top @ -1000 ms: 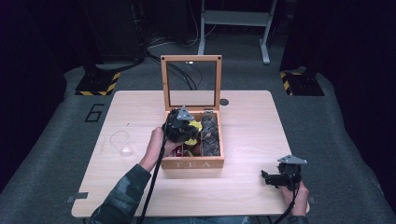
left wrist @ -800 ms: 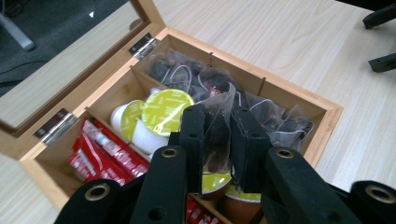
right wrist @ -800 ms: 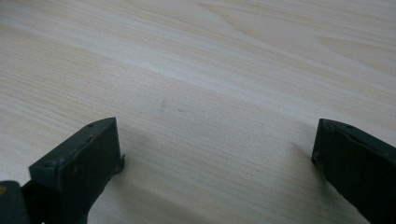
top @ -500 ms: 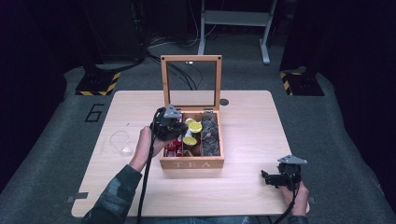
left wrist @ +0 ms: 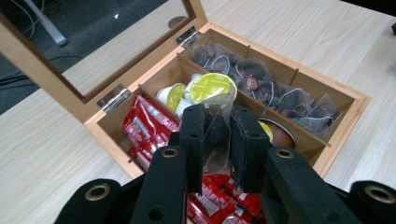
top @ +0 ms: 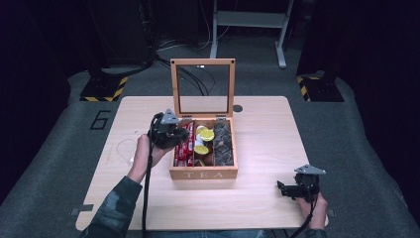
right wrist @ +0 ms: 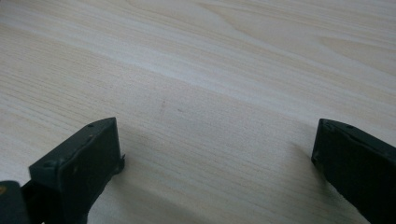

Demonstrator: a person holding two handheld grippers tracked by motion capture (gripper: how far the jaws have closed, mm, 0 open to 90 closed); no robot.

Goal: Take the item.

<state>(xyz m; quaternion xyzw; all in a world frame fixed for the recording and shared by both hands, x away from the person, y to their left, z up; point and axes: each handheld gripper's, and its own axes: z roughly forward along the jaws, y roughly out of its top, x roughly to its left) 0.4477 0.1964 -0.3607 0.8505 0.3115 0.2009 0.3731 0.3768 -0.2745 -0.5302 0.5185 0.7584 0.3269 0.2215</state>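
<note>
Jaws of the left gripper (left wrist: pixel 217 135) are clamped on a clear tea sachet (left wrist: pixel 215 140), which stands upright between the black pads with dark leaves showing at its lower end. Beyond it lies the open wooden tea box (left wrist: pixel 348 100): red packets (left wrist: pixel 149 126) in the near compartment, yellow-lidded capsules (left wrist: pixel 211 87) in the middle one, more clear sachets (left wrist: pixel 280 95) in the far one. In the high view the left gripper (top: pixel 182 130) hangs over the box's left edge, just above the red packets. Its glass lid (top: pixel 202 88) stands upright. The right gripper (right wrist: pixel 215 154), jaws spread wide with nothing between them, rests on the counter (top: pixel 267 139) well apart from the box.
</note>
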